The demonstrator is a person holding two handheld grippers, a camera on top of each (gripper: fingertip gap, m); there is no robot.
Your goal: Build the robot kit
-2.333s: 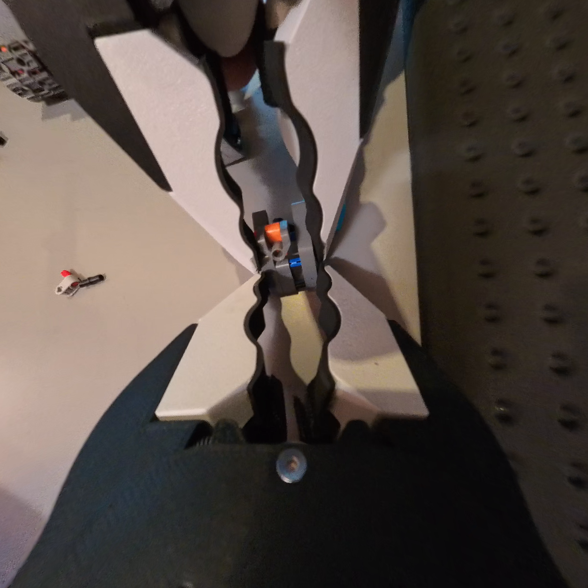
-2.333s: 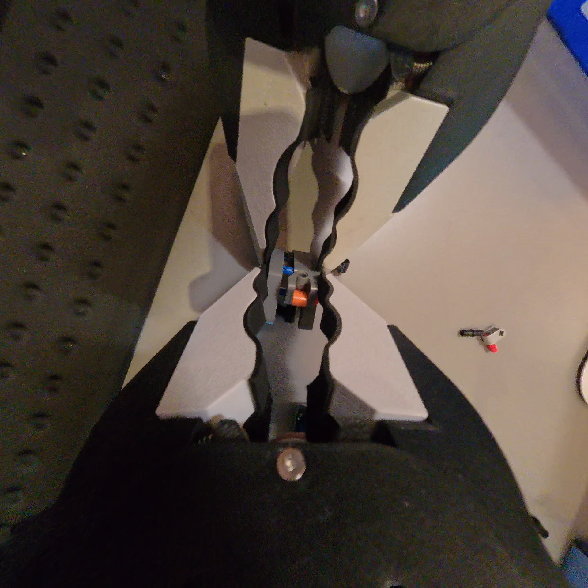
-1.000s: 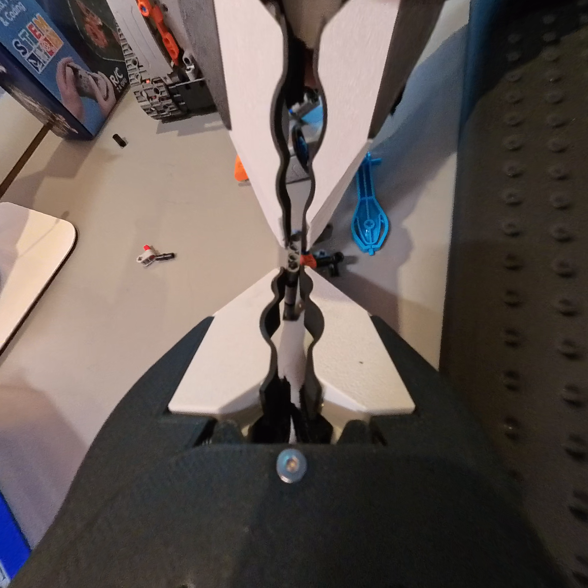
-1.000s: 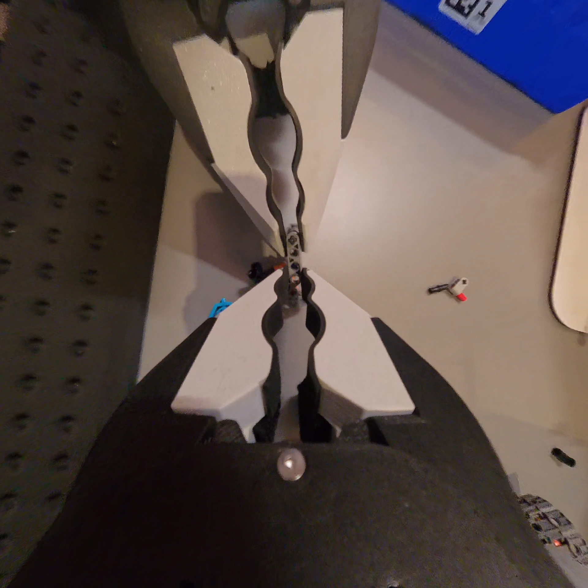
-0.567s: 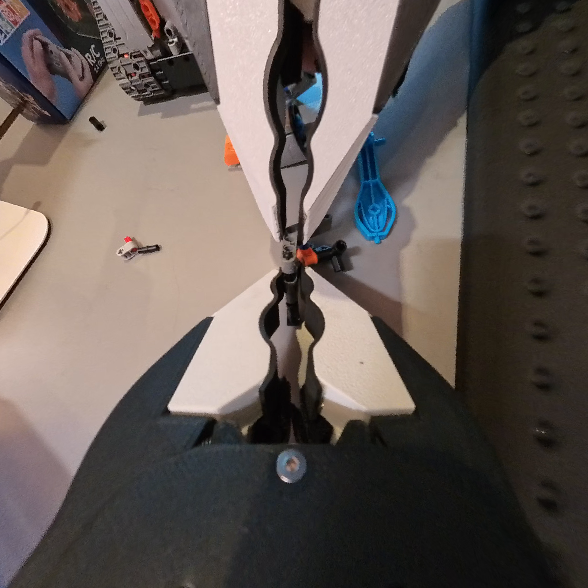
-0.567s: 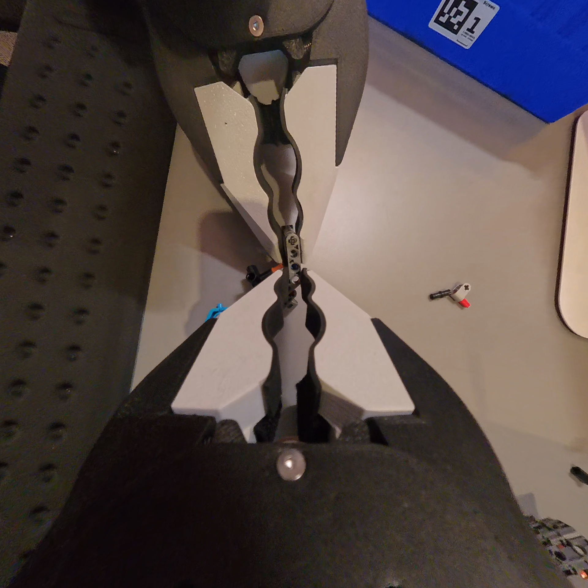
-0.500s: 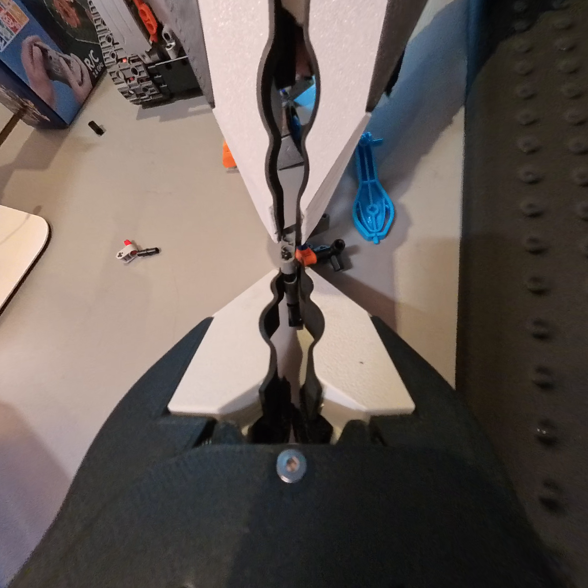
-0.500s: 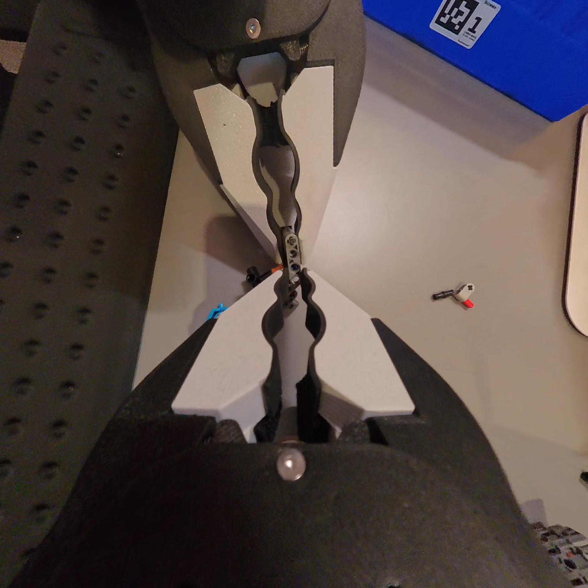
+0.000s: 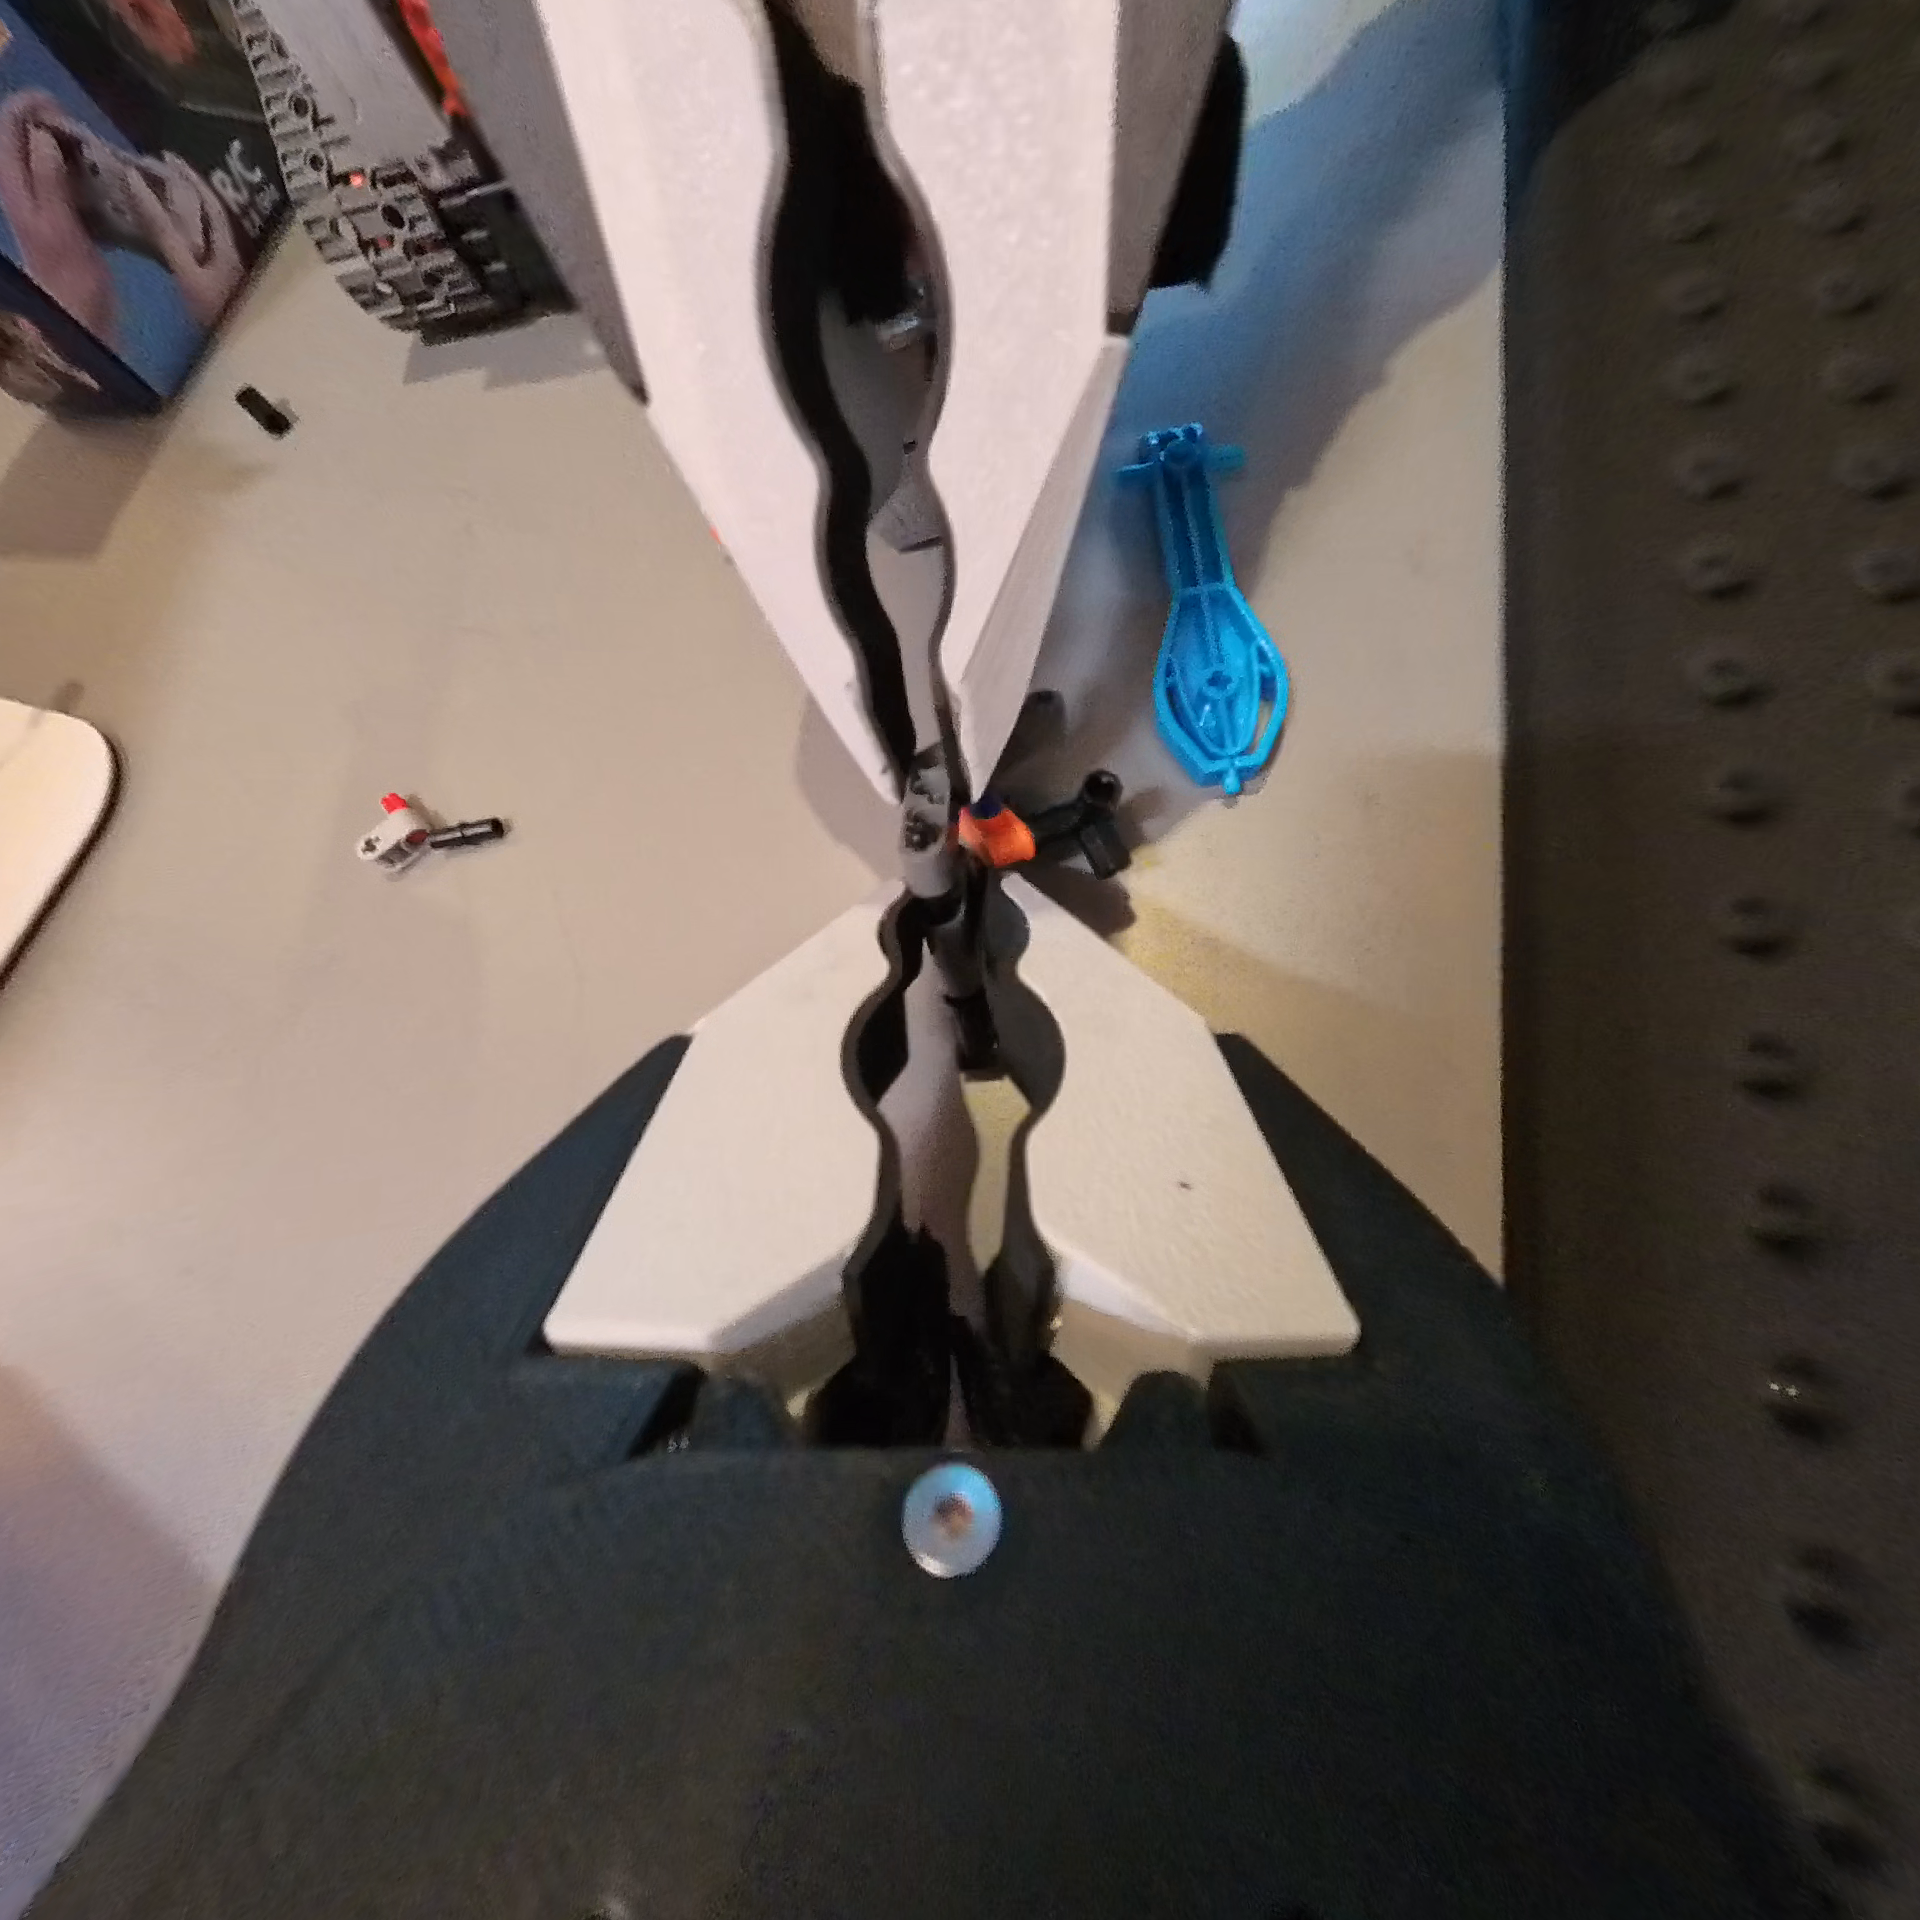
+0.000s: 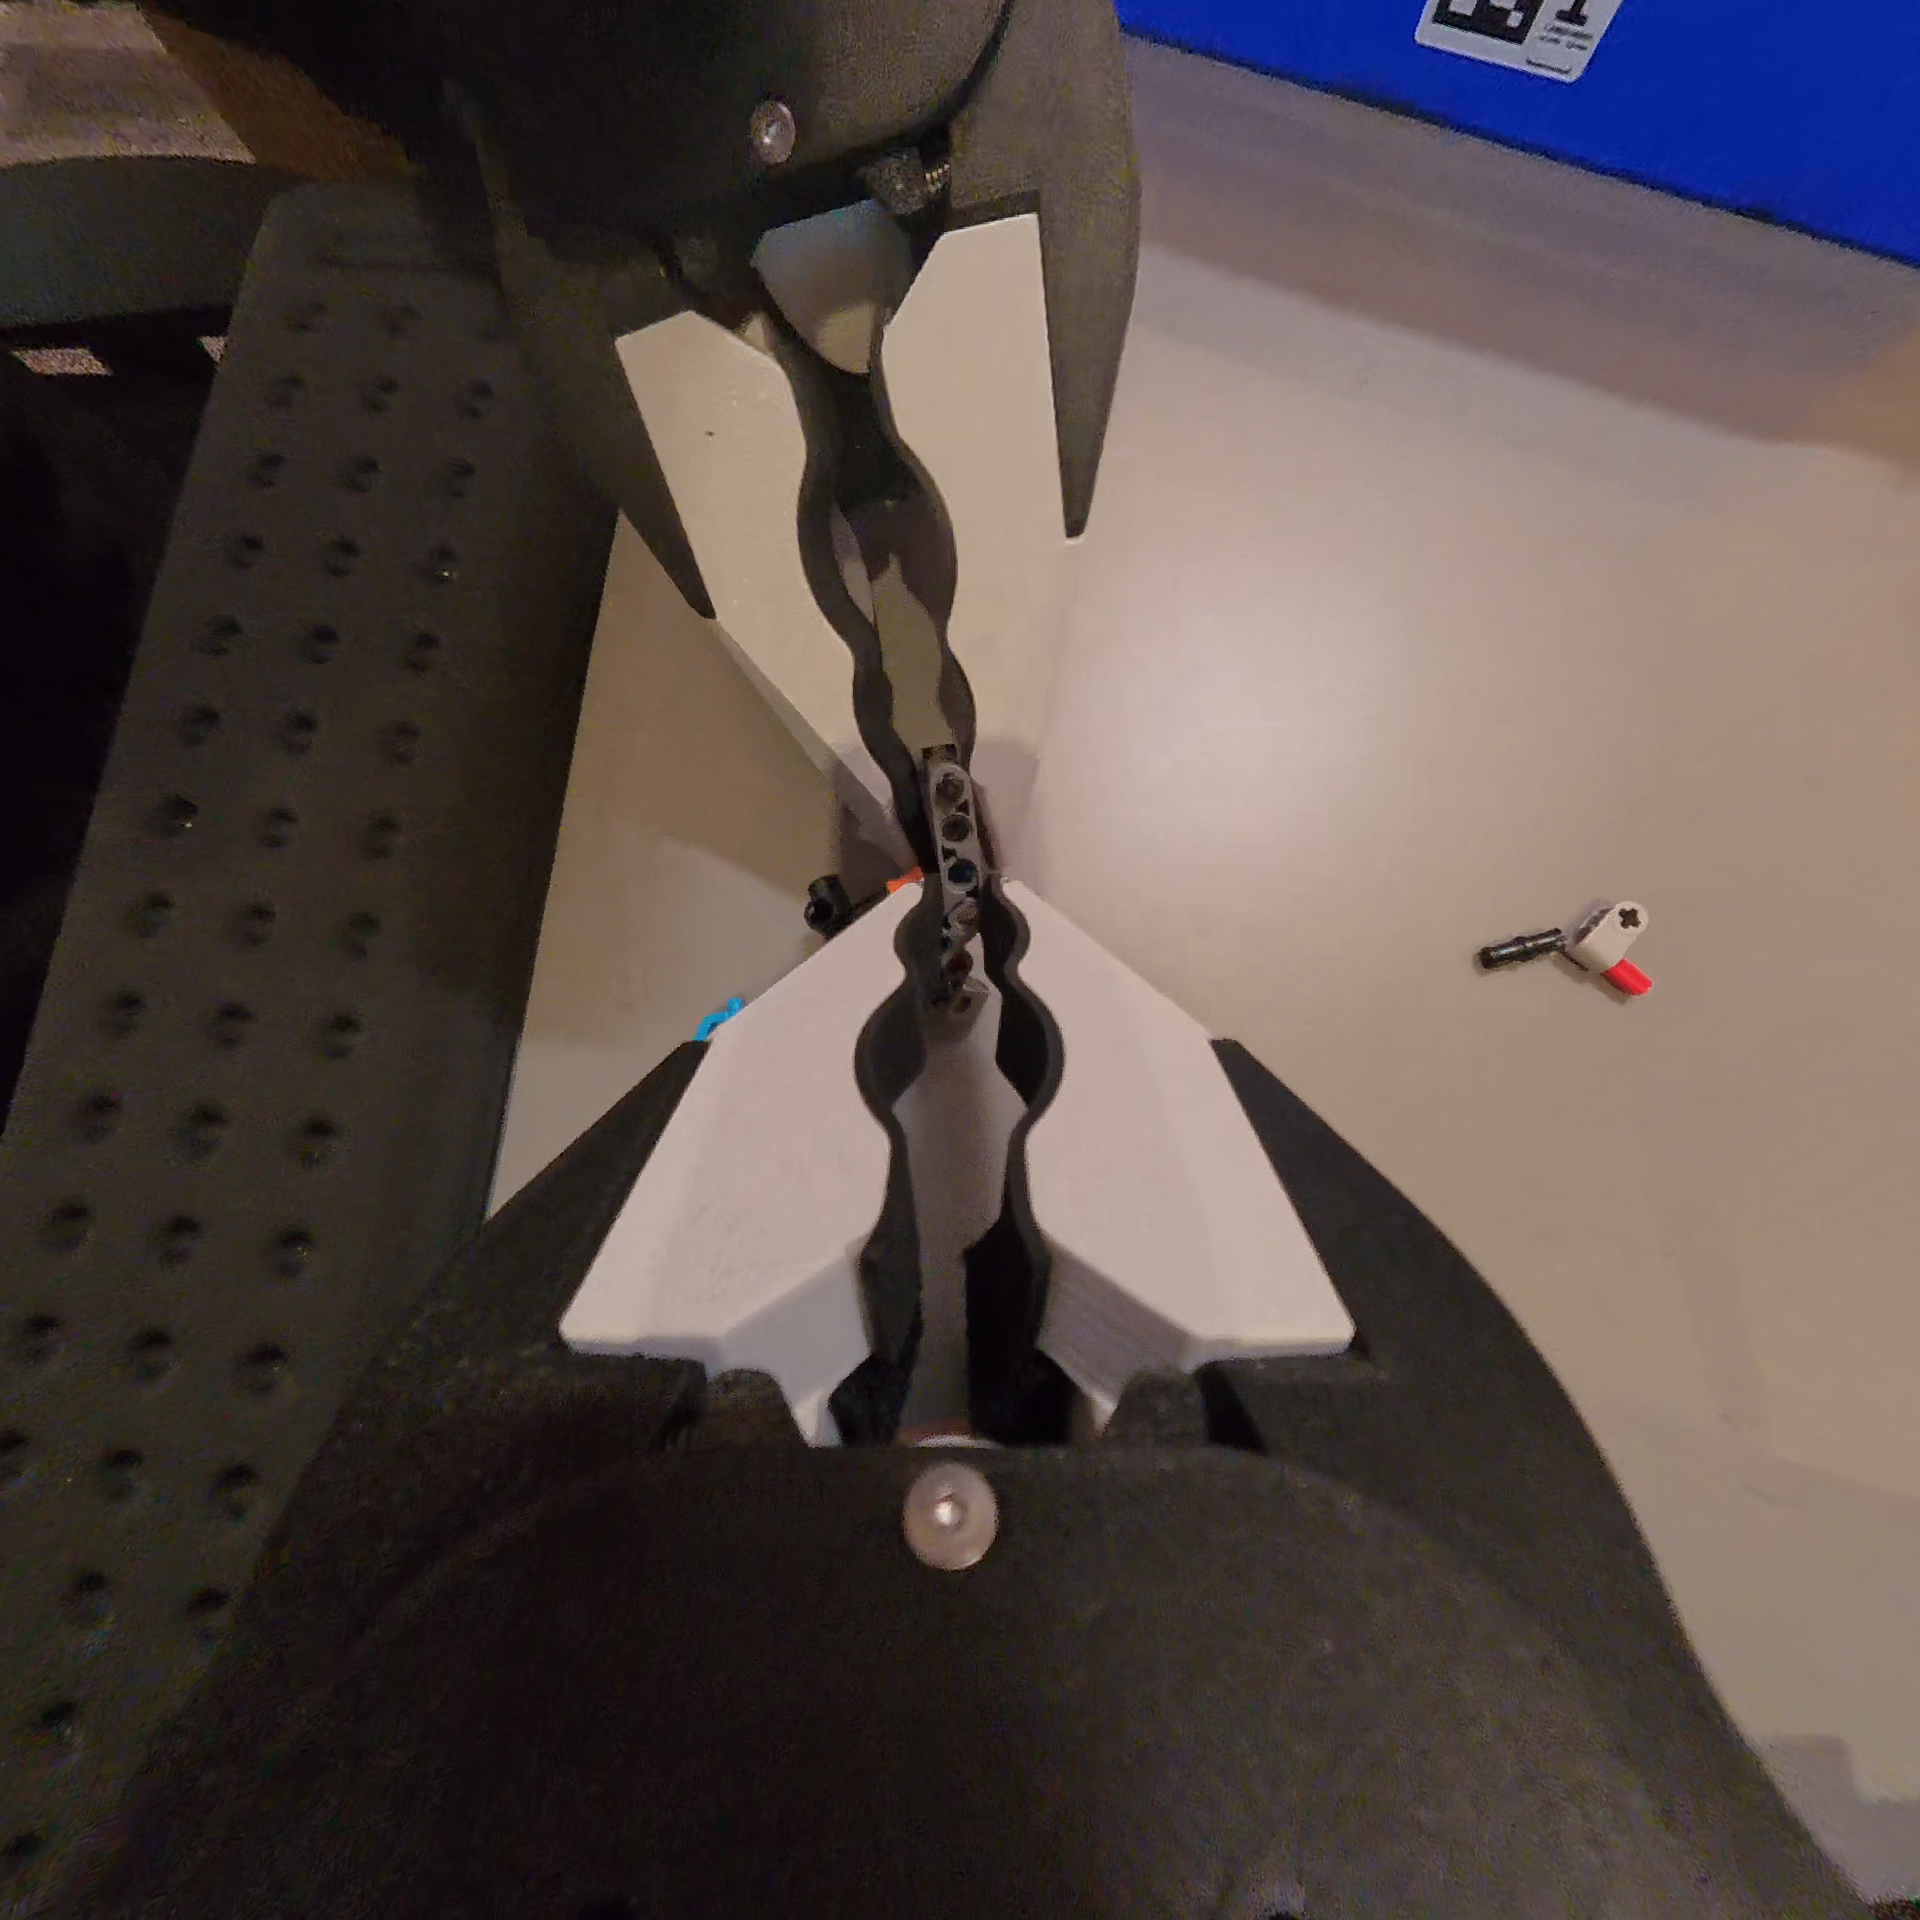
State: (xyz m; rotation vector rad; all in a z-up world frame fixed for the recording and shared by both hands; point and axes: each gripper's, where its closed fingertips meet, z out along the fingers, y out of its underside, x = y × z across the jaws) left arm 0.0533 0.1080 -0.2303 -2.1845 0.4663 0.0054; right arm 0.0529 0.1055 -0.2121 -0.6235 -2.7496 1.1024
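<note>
Two grippers meet tip to tip above the matte beige surface (image 10: 1455,623), the left gripper (image 9: 951,935) and right gripper (image 10: 961,971) each clamped on opposite ends of one slim grey perforated beam (image 10: 954,862). A blue plastic paddle-shaped piece (image 9: 1210,644) lies nearby, beside a studded black mat (image 9: 1714,935).

A slim grey holed beam (image 10: 954,847) with an orange piece (image 9: 995,834) is pinched at both ends above the table
</note>
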